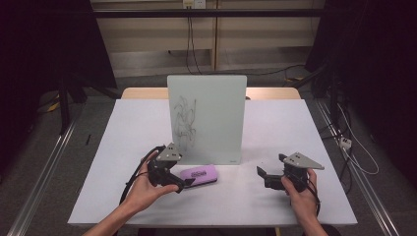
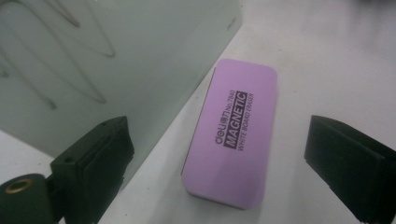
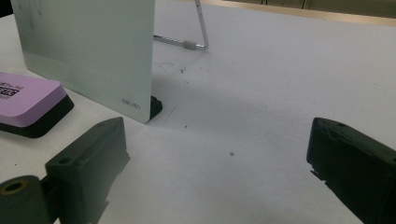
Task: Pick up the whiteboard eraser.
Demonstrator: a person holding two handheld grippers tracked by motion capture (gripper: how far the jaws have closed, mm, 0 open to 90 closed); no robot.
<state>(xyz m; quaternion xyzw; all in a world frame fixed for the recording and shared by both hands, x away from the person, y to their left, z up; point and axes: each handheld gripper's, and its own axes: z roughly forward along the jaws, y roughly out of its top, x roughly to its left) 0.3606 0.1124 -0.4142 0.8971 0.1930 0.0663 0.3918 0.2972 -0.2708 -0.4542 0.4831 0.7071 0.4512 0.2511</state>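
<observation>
The left gripper (image 1: 183, 186) sits in the lower left-centre of the high view with its jaws spread wide, and in the left gripper view the purple eraser (image 2: 231, 133) lies flat on the table between them, touching neither pad. In the high view the eraser (image 1: 198, 174) rests just right of that gripper, close in front of the lower edge of the whiteboard (image 1: 206, 118). So the pick-up looks lined up but not made: the eraser is not yet held.

The right gripper (image 1: 262, 177) is at the lower right of the high view, jaws also wide apart with nothing between them; in the right gripper view only bare white table (image 3: 261, 93) lies ahead, with the board's corner and its wire stand toward the upper left.

The whiteboard stands upright in the middle of the frame, and the dark scribble (image 1: 184, 120) on its left half is fully there, no cleared patch visible.

Judging from this, the work appears to be at its start: closing on the eraser, lifting it to the board and wiping the marks all remain.
</observation>
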